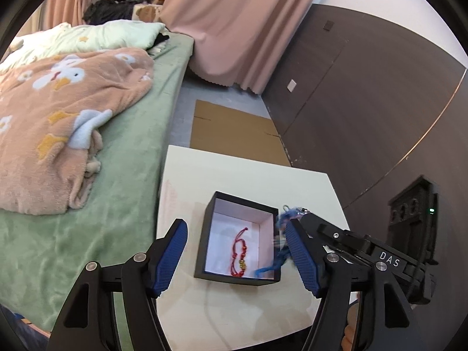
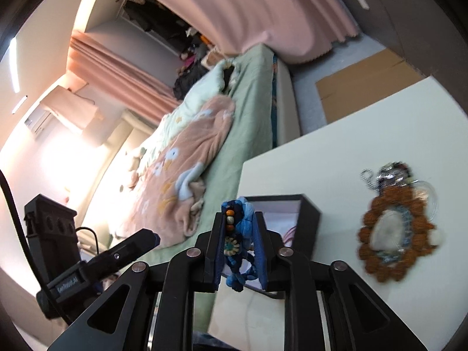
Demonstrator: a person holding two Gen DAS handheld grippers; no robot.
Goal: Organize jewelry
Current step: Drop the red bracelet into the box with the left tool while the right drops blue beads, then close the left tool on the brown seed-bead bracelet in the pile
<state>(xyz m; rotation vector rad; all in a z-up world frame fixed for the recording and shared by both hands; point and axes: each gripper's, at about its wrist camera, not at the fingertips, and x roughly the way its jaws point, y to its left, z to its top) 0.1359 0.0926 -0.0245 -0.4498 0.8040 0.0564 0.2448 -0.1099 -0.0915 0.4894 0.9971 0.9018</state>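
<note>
A black box (image 1: 207, 234) with a white lining stands open on the white table (image 1: 234, 175). A red cord bracelet (image 1: 239, 256) with gold beads lies inside it. My left gripper (image 1: 237, 259) is open, its blue pads on either side of the box with nothing between them. A blue braided bracelet (image 2: 238, 242) with small beads sits between the pads of my right gripper (image 2: 239, 248), which is shut on it, beside the box (image 2: 307, 219). In the left wrist view the blue bracelet (image 1: 282, 234) hangs blurred over the box's right wall.
A brown beaded ornament (image 2: 397, 234) with a pale centre and a silver chain lies on the table (image 2: 321, 161) right of the box. A bed (image 1: 131, 161) with a peach blanket runs along the table's left side. Flat cardboard (image 1: 234, 128) lies on the floor beyond.
</note>
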